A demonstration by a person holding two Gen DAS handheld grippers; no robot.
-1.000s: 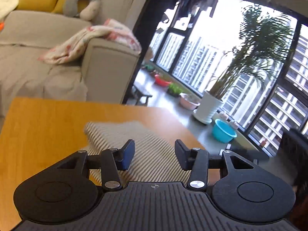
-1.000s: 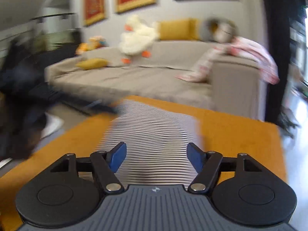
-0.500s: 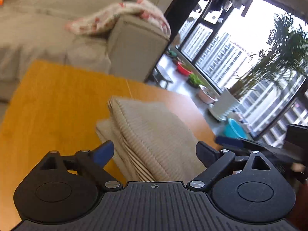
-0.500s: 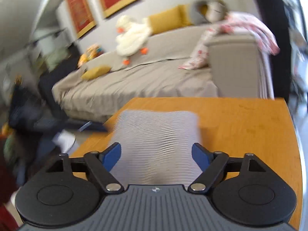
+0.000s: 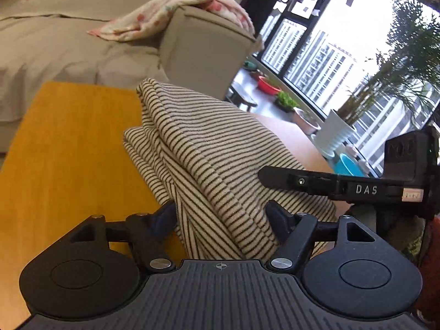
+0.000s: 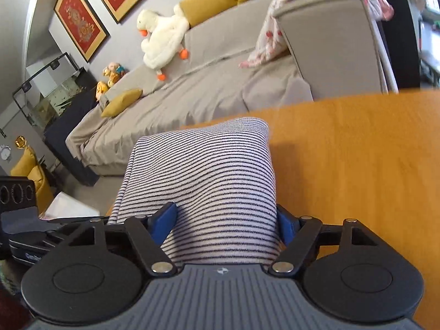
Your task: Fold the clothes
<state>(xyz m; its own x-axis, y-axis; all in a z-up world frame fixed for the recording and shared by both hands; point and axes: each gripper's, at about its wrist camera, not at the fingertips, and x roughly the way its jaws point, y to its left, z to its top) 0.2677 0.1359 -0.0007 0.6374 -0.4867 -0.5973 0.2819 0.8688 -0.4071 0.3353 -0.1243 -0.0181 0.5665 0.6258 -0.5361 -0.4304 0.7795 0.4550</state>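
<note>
A cream garment with thin dark stripes (image 5: pixel 209 148) lies folded in layers on the orange wooden table (image 5: pixel 63 148). My left gripper (image 5: pixel 221 218) has its fingers on either side of a thick fold of it, wide apart. My right gripper (image 6: pixel 227 220) straddles the other end of the same striped garment (image 6: pixel 203 170), its blue pads against the cloth on both sides. In the left wrist view, a finger of the right gripper (image 5: pixel 302 183) lies across the cloth from the right. Whether either gripper pinches the cloth is unclear.
A grey sofa (image 6: pixel 209 88) with a floral blanket (image 5: pixel 170 13), a plush duck (image 6: pixel 162 35) and yellow cushions stands beyond the table's far edge. Large windows, a potted palm (image 5: pixel 341 134) and bowls are to the right. A dark low stand (image 6: pixel 68 121) is on the left.
Both grippers have moved in onto the striped garment, which now bulges up between their fingers. The left view has tilted down and the right gripper has come into it.
</note>
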